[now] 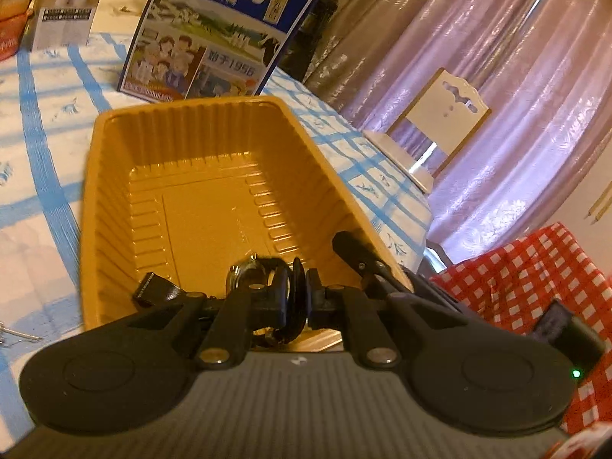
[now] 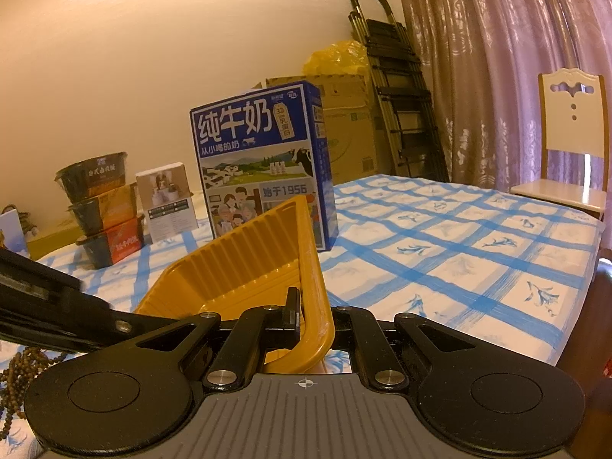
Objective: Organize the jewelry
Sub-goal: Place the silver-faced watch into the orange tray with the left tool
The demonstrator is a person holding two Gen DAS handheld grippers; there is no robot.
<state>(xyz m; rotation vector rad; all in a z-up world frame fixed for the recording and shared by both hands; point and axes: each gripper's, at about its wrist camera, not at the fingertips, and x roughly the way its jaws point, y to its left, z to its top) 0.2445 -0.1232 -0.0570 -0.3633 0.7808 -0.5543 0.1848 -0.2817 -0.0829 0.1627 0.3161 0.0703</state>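
One wristwatch (image 1: 254, 277), pinched by its black strap between the nearly closed jaws of the left gripper (image 1: 296, 298), hangs over the near end of a mustard-yellow plastic tray (image 1: 114, 191), not yet set down. The tray's floor is bare as far as the left wrist view shows, so the sorting looks to be at an early stage: nothing has been deposited, and the watch appears to be the first piece on its way in.

At the tray's near corner the right gripper (image 2: 306, 317) has its jaws fully closed on the rim, tipping the far end up off the tabletop (image 2: 459, 252), as the right wrist view shows. Left of it, a heap of small brown beads (image 2: 23, 375), apparently a strung necklace or bracelet, lies on the cloth, and a small metallic item (image 1: 15, 334) at the left edge of the left wrist view is too small to identify; both seem left to collect.

The tray is thin, glossy moulded plastic, rectangular with rounded corners, its walls ribbed in close vertical flutes and its floor stepped with shallow ridges. The watch has a round, shiny metal case and a matte, flexible strap that loops loosely. A white cloth printed with a brushed blue grid covers the tabletop. Behind stand a blue milk carton (image 2: 264, 168), upright and stiff-sided, and stacked noodle bowls (image 2: 103, 206).
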